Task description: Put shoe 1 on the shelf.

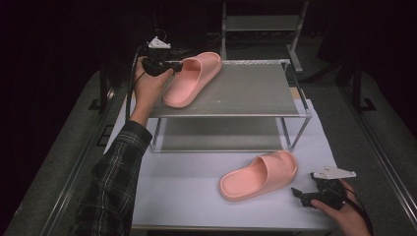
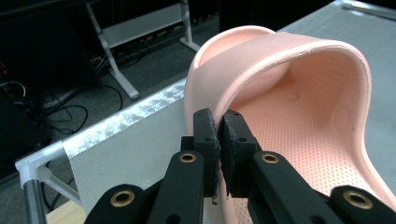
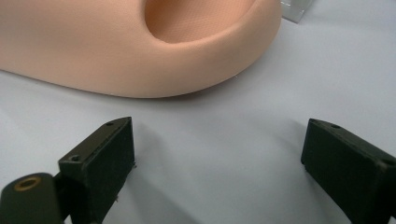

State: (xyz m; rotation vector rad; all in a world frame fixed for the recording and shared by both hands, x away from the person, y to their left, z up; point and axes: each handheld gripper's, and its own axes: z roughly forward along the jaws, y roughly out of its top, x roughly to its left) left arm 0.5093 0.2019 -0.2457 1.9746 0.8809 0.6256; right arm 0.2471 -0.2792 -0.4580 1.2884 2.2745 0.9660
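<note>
The left gripper (image 1: 173, 64) is clamped on the strap edge of a pink slide sandal (image 1: 193, 78) lying on the rack's top shelf (image 1: 246, 91); the right gripper (image 1: 301, 195), jaws apart, rests on the table just beside the second sandal (image 1: 259, 175)

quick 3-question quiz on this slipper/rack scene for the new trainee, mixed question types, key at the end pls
1. True or false: the left gripper is shut on the side wall of the pink foam slipper on the metal two-tier rack's top shelf.
2. Where does the second pink foam slipper lie?
A. on the rack's lower shelf
B. on the white table surface in front of the rack
C. between the right gripper's jaws
3. Fill in: the right gripper's jaws stand ____, with bare table between them.

Key: 1 true; 2 B; 3 open

The metal two-tier rack stands on the white table surface.
</note>
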